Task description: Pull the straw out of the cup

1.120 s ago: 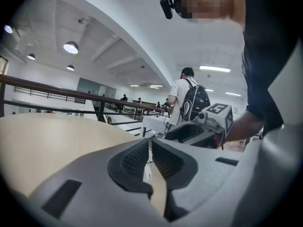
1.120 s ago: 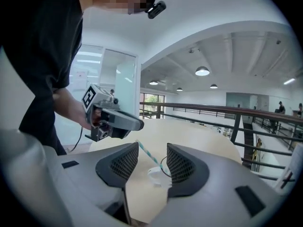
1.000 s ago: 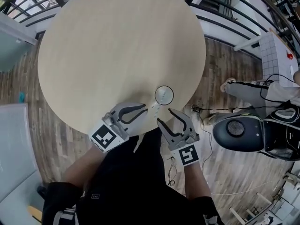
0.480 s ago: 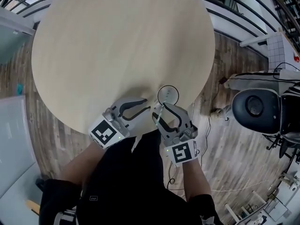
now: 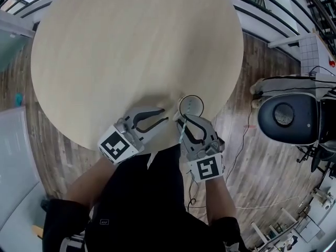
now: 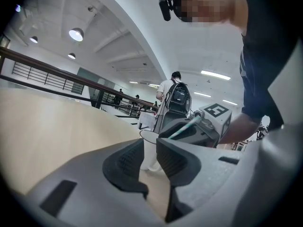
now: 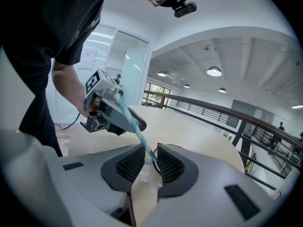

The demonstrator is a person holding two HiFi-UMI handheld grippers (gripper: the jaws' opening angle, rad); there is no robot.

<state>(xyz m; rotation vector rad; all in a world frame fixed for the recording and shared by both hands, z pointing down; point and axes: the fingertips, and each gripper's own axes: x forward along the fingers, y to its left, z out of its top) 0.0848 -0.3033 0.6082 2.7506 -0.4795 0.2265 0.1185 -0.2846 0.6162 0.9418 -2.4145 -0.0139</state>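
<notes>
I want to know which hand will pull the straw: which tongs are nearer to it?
Right. The right tongs have the straw between their jaws, which have just been closing. The left tongs sit apart from it, beside the cup.

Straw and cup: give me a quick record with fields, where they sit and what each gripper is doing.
cup: clear, upright on the round table, near the person's edge
straw: teal and white, in the cup, leaning toward the person
right gripper: jaws have just been closing, straw between them, pads apparently not pressing yet
left gripper: jaws a narrow gap apart, holding nothing, cup just beyond its tips
task: straw not yet out
</notes>
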